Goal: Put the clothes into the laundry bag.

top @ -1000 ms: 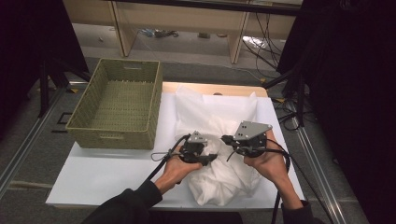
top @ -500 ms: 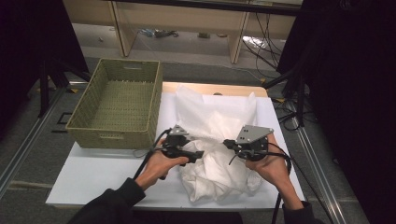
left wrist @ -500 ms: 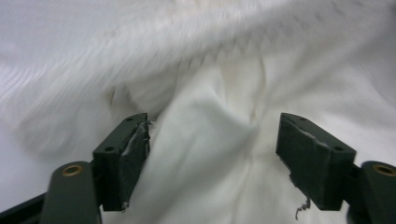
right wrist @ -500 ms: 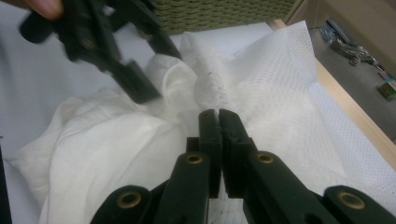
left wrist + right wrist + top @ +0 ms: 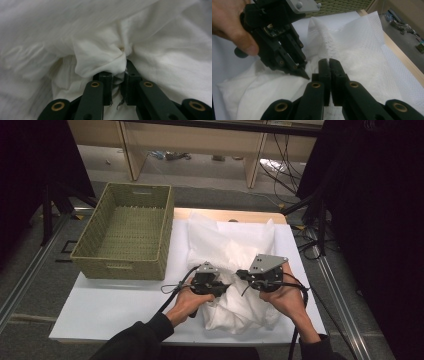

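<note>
The woven basket [image 5: 125, 232] at the table's [image 5: 110, 305] left edge holds nothing, while the white cloth [image 5: 232, 250] lies crumpled on the table just right of it. The left gripper [image 5: 220, 287], whose jaws have just been closing, pinches a bunched fold of the cloth [image 5: 105, 56]. The right gripper [image 5: 243, 274] stands clenched, jaws pressed together with its tips against the cloth [image 5: 352, 47].

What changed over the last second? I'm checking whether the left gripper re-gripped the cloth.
The left gripper swung out to the left of the white cloth, then came back against it; its jaws have just been closing and now pinch a bunched fold. The right gripper stayed shut on the cloth in place. The wicker basket and the white board are unchanged.
</note>
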